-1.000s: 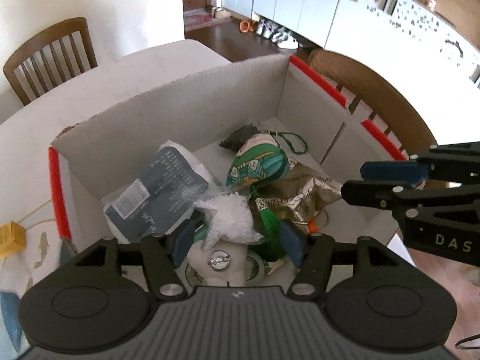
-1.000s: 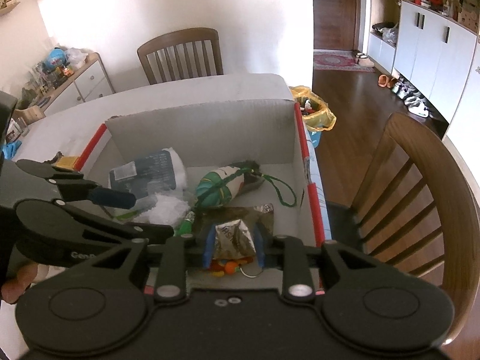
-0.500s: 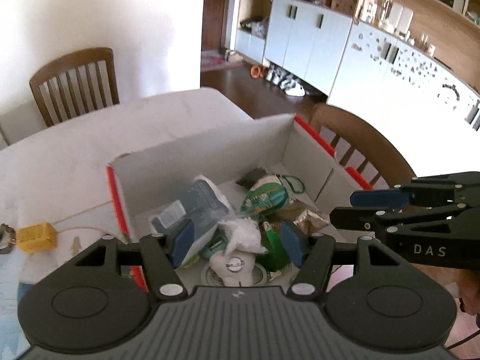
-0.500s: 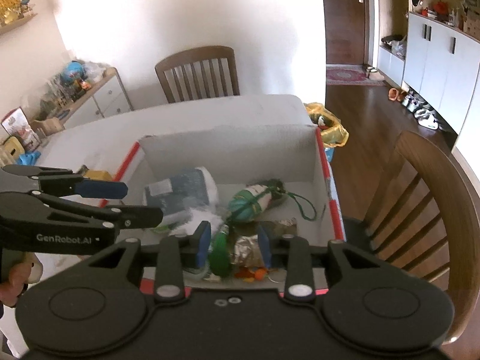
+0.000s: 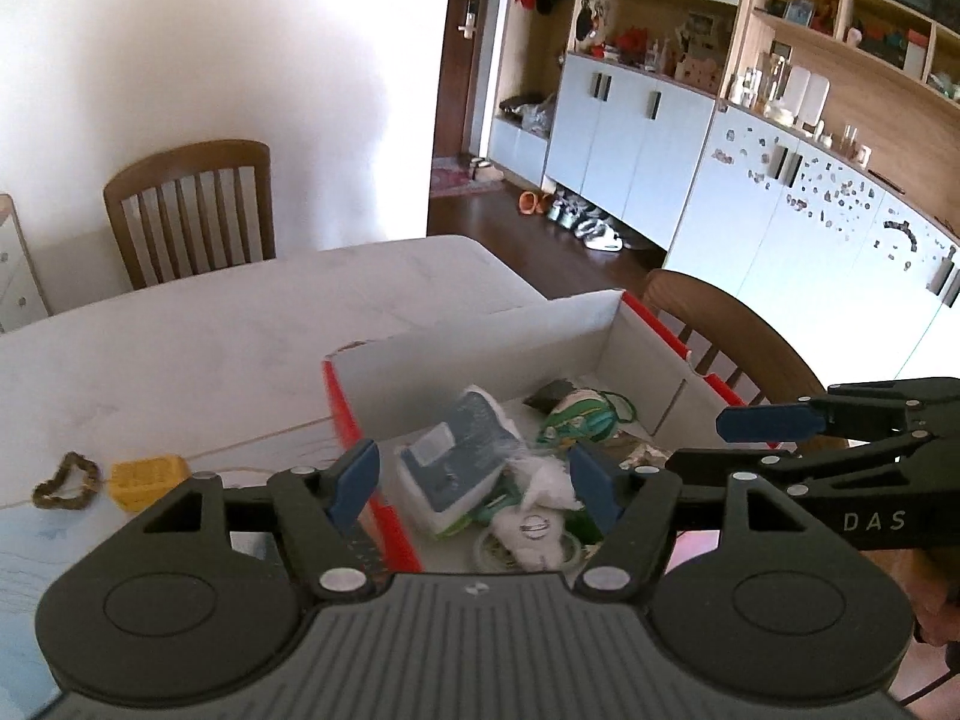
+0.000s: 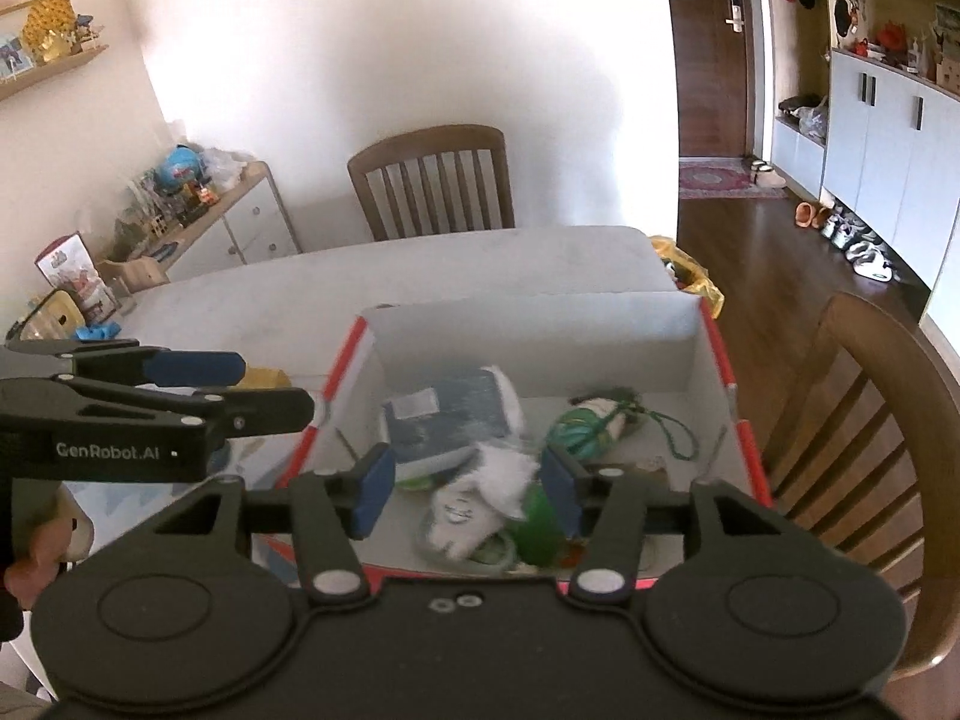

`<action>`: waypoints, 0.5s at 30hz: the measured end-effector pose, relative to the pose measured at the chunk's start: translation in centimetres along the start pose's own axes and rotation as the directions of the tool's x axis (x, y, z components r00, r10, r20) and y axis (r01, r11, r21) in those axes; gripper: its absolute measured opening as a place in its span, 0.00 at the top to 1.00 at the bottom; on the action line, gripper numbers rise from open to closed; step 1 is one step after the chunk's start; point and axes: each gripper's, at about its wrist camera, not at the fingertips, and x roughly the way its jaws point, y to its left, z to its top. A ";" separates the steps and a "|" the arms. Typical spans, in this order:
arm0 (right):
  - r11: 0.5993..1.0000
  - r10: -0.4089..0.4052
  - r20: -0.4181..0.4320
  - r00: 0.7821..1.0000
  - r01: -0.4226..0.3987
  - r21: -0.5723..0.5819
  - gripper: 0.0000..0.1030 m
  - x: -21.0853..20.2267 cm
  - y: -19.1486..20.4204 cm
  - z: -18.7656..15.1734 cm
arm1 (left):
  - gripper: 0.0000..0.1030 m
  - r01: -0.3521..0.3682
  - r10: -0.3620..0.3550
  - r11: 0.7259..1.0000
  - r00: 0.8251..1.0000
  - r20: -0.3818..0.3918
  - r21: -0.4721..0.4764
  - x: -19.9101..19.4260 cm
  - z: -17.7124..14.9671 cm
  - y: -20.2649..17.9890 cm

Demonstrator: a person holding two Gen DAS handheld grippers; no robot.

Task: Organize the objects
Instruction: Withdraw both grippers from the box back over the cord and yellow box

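Pose: left gripper [image 5: 474,480] fills the lower middle of its own view, tilted downward over the box's red-taped near-left edge; right gripper [image 6: 465,483] sits likewise in the lower middle of its view, angled down over the box's near side.
Left jaws: spread wide, having just been opening, nothing gripped between the blue pads [image 5: 354,477].
Right jaws: about half spread, having just been opening, nothing pressed between the pads; the box's contents show through the gap.
Task things: cardboard box [image 6: 528,330] at frame centre holds a blue-grey packet [image 6: 450,414], a white crumpled piece [image 6: 504,471], a green-and-white pouch [image 6: 585,426] with a green cord, and a green item near the front wall.
Outside the box: yellow block [image 5: 147,477] and a small beaded loop [image 5: 63,480] lie on the table [image 5: 210,336] at left of the left view.
Edges: box walls stand upright; one chair [image 6: 864,420] stands at right, another [image 6: 432,180] beyond the table.
Open room: bare tabletop behind and left of the box.
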 end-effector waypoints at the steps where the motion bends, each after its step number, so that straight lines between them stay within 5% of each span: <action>1: 1.000 0.001 0.004 1.000 -0.001 0.001 0.43 0.0 0.5 0.0 | 0.29 -0.001 0.001 1.000 1.000 0.003 0.001 -0.4 -0.1 0.4; 15: 1.000 0.024 0.039 0.999 -0.025 0.017 0.22 0.5 7.6 -0.4 | 0.20 0.002 -0.001 1.000 0.999 0.044 -0.007 -5.1 -1.6 6.7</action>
